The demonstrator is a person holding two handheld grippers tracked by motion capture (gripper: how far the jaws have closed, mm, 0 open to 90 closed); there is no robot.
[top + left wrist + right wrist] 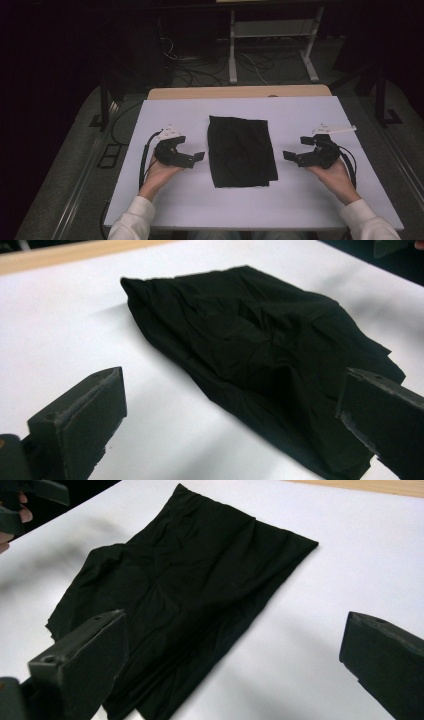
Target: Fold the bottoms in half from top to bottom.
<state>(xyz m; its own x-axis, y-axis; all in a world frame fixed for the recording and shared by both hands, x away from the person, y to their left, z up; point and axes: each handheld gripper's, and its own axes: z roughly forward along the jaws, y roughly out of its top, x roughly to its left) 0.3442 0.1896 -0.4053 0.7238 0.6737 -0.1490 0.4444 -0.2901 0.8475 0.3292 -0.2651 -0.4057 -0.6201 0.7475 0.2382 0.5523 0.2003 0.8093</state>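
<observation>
Fingers: spread wide on both grippers, pinching nothing, 2 black pads per side held apart as if readied for a grab.
Table (310, 200): white sheet over a wooden top, bare around the work, leaving room to reach in from either side.
Black cloth (241, 151): folded garment lying flat at the centre of the table, between the 2 grippers and apart from both; long edges running away from the person, near corners slightly uneven, surface creased.
Cloth up close (260, 355): layered edges stacked at the near side, seemingly the easiest place to take hold.
Left gripper (192, 159): resting low just left of the cloth, jaws turned inward toward its left edge, held in the person's left hand (159, 175).
Right gripper (291, 156): mirrored on the far side, jaws aimed at the right edge, held in the right hand (334, 176).
Symmetry: likely a two-handed start, each side lined up with its own edge.
Cables (145, 160): trailing back from the grippers toward the person, out of the way of the cloth.
Next move, judged: closing in on the 2 long edges together.
</observation>
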